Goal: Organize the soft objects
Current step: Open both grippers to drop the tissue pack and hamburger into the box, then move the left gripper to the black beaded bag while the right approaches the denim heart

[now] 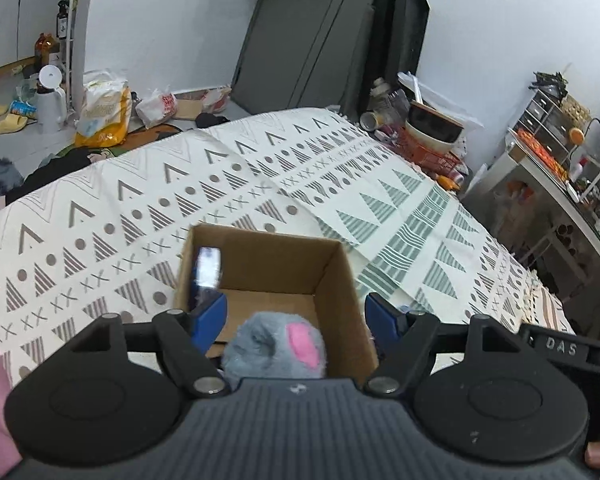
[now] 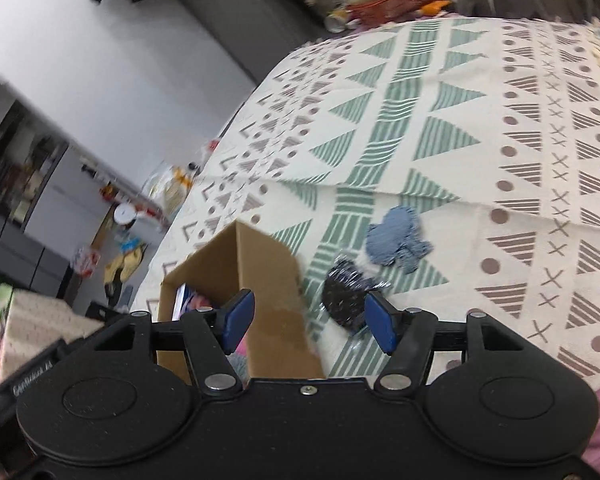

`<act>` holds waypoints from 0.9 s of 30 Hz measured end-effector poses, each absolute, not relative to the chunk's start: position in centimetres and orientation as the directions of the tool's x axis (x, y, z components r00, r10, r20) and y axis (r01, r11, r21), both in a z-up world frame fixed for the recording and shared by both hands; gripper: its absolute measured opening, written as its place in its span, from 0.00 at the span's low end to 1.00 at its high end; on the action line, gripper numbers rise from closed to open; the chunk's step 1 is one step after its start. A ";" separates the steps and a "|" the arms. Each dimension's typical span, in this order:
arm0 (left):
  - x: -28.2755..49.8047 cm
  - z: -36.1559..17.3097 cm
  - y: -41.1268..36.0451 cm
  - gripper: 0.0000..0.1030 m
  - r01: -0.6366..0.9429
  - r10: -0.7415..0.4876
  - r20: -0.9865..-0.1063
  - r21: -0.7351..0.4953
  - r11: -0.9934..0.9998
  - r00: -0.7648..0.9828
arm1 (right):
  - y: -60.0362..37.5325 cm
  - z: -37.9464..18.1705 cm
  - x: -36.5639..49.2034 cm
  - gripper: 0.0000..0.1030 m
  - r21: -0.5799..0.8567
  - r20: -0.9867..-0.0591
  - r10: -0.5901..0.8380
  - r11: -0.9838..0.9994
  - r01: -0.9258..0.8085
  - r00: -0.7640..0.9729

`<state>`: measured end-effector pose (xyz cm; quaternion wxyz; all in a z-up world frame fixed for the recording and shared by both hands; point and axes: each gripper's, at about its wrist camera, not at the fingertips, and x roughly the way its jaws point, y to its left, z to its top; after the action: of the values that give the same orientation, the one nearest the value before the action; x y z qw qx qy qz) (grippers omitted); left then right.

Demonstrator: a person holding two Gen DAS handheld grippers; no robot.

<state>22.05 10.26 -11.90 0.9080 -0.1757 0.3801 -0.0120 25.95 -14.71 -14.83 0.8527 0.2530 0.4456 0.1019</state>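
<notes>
One soft item sits in the cardboard box (image 1: 332,280): a grey plush with a pink patch (image 1: 276,344), just below my left claw (image 1: 296,316), whose fingers stand apart, holding nothing. My right claw (image 2: 308,320) is likewise apart and empty, above the box's right wall. Beyond it, on the patterned bed cover (image 2: 540,160), lie a dark speckled piece (image 2: 344,300) and a blue cloth piece (image 2: 396,240), touching. Judgement: partly done; those two remain to box.
</notes>
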 end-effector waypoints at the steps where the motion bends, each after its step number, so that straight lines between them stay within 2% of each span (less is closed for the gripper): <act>1: 22.1 -11.7 9.7 0.72 -0.109 -0.157 -0.686 -0.328 0.938 0.711 | -15.2 -14.8 26.1 0.59 0.525 -0.709 0.395 0.849 0.063 0.585; 15: 24.9 -11.6 1.8 0.69 -0.145 -0.138 -0.772 -0.285 0.948 0.620 | -20.5 -16.9 28.4 0.59 0.602 -0.702 0.426 0.783 0.156 0.570; 23: 26.2 -13.2 -2.3 0.67 -0.153 -0.108 -0.812 -0.236 0.960 0.574 | -23.2 -17.7 29.2 0.59 0.679 -0.659 0.474 0.708 0.191 0.584; 25: 26.6 -13.8 -3.2 0.66 -0.157 -0.095 -0.824 -0.218 0.963 0.559 | -23.7 -18.2 29.5 0.59 0.684 -0.662 0.477 0.699 0.207 0.578; 27: 27.0 -14.5 -3.8 0.59 -0.168 -0.077 -0.833 -0.200 0.965 0.548 | -24.0 -18.4 29.6 0.59 0.678 -0.667 0.468 0.704 0.212 0.580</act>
<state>26.97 -3.84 -14.48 0.8701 -0.1292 0.4749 0.0260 29.63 -24.01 -18.36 0.8050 0.3767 0.4513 0.0793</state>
